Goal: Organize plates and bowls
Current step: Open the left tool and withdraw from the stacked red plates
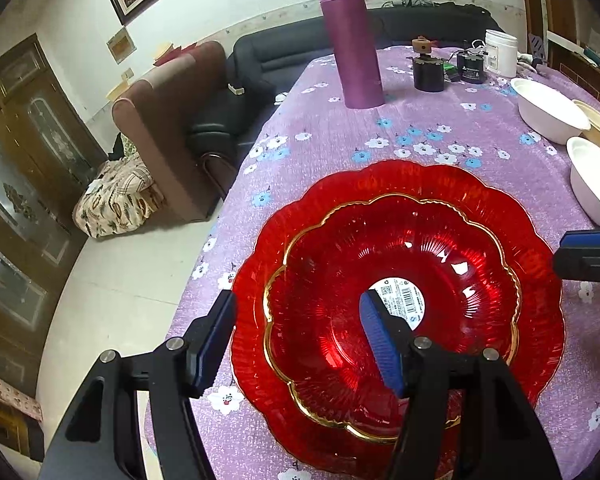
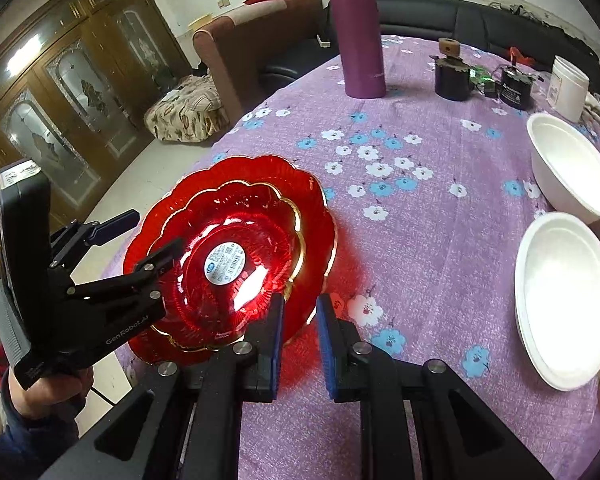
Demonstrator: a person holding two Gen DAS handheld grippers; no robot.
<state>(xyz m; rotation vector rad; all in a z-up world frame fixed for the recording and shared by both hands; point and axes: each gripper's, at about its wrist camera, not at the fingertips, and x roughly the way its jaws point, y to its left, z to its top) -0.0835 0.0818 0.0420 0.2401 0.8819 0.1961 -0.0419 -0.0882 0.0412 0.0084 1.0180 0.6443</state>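
A red glass bowl with a gold scalloped rim sits nested in a larger red scalloped plate on the purple flowered tablecloth. My left gripper is open and straddles their left rims, one finger outside the plate and one inside the bowl, pads touching neither. My right gripper is at the plate's right rim. Its jaws are narrow, with that rim between the fingertips. White bowls stand to the right.
A tall purple flask, two black cylinders and a white jar stand at the table's far side. The table edge drops to the floor just left of the plate. A person's hand holds the left gripper.
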